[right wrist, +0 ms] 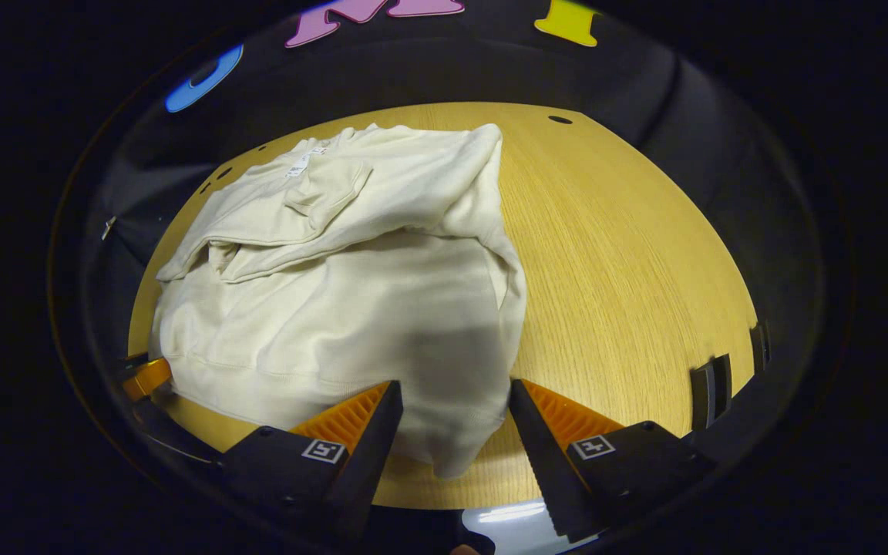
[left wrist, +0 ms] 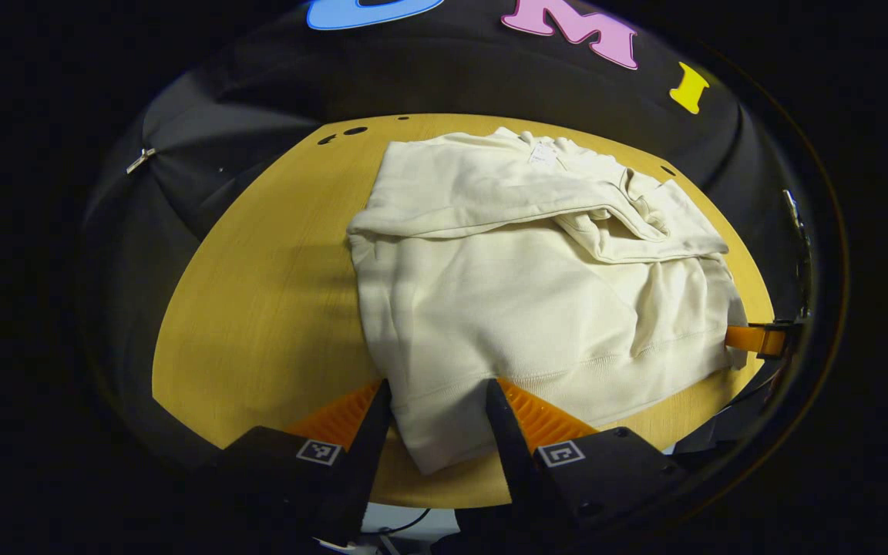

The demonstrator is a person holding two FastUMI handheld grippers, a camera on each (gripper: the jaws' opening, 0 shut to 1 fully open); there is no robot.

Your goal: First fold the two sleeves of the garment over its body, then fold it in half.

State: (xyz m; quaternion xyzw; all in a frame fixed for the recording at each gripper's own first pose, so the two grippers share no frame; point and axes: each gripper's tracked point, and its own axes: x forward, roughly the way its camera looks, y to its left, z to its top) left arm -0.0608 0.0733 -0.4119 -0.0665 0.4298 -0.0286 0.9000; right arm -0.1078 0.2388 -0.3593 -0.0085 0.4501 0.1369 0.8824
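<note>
Cream garment [left wrist: 521, 308] flat on bench [left wrist: 259, 308], both sleeves folded across body. Left tongs [left wrist: 438, 420] and right tongs [right wrist: 453, 420] spread wide, each straddling one hem corner.

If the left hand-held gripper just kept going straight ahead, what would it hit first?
Probably the bottom hem of the cream fleece sweatshirt, whose corner already lies between the left hand-held gripper's open fingers on the round wooden table.
</note>
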